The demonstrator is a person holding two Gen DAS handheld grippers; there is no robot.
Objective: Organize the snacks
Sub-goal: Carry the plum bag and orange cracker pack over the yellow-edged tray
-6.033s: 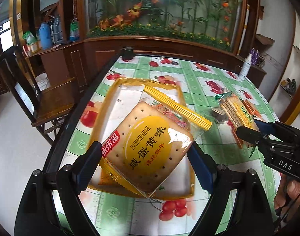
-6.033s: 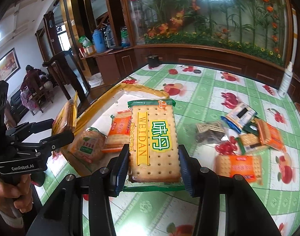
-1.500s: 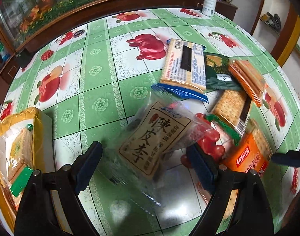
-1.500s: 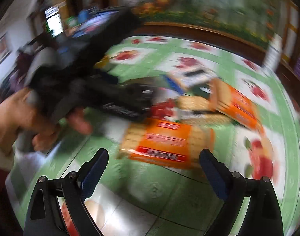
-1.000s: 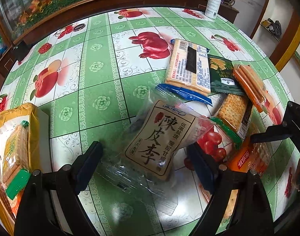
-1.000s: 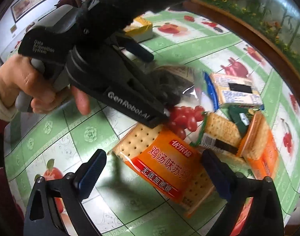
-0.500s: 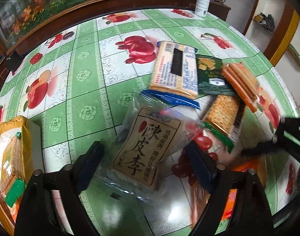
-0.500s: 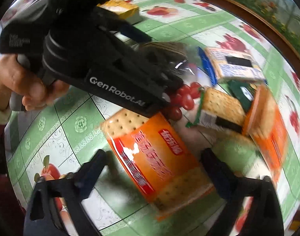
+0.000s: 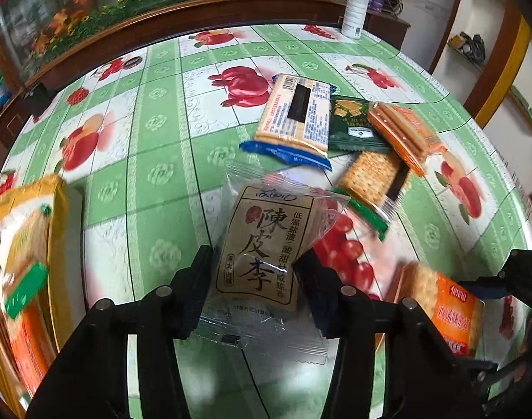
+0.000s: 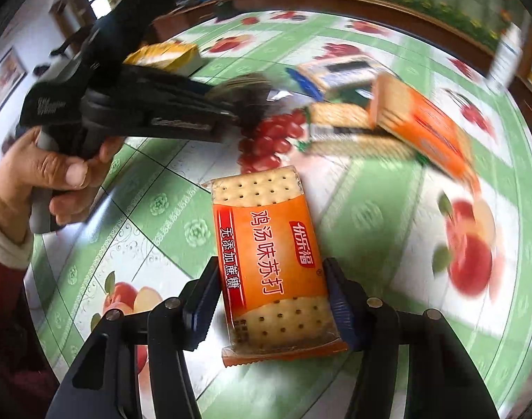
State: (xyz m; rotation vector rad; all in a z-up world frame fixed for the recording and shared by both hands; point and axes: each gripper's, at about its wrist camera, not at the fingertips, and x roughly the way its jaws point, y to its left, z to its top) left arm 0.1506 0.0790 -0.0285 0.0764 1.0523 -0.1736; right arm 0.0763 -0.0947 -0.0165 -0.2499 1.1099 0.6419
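Left gripper [image 9: 253, 279] jaws clenched on brown plum packet [image 9: 262, 248], right gripper [image 10: 271, 300] jaws closing around orange cracker pack [image 10: 269, 255], remaining snacks [image 10: 388, 118] motion-blurred on green fruit-print surface [image 9: 154, 146], yellow tray [image 9: 56, 230] cut off at frame edge

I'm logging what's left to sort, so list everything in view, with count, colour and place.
plum packet: 1, brown and clear, between the left gripper's pads.
orange cracker pack: 1, orange, between the right gripper's pads.
blue-edged cracker pack: 1, tan and blue, mid-table.
dark green packet: 1, beside the blue-edged one.
green-edged cracker pack: 1, tan, near the pile.
orange wafer pack: 1, right of pile.
yellow tray: 1, left edge, holding snacks.
white bottle: 1, far edge.
table: 1, green fruit-print cloth.
left gripper: shut.
right gripper: closing.
hand: 1, holds left gripper.
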